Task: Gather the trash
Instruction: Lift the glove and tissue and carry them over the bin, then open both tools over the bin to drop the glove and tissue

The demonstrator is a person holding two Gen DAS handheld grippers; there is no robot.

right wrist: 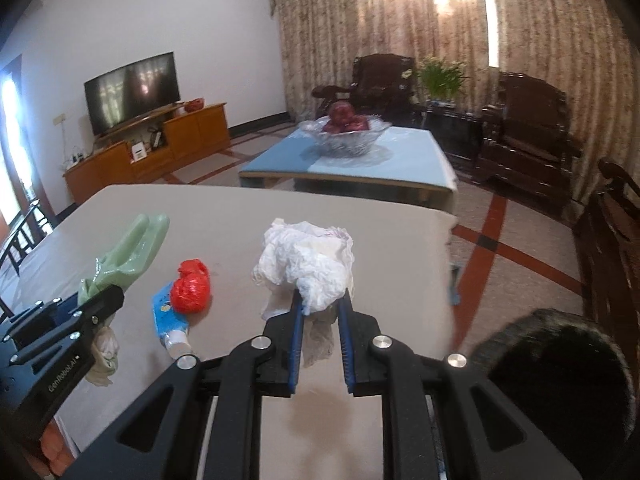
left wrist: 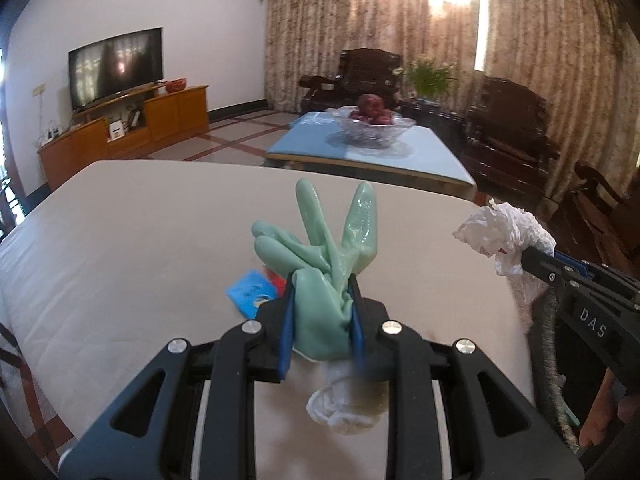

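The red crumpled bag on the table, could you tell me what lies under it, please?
The red crumpled bag rests on the upper end of a blue packet lying on the table. How far the packet continues beneath is hidden.

Backlit curtains (left wrist: 420, 20) blow out with glare — fisheye-bent edges, slightly soft throughout.
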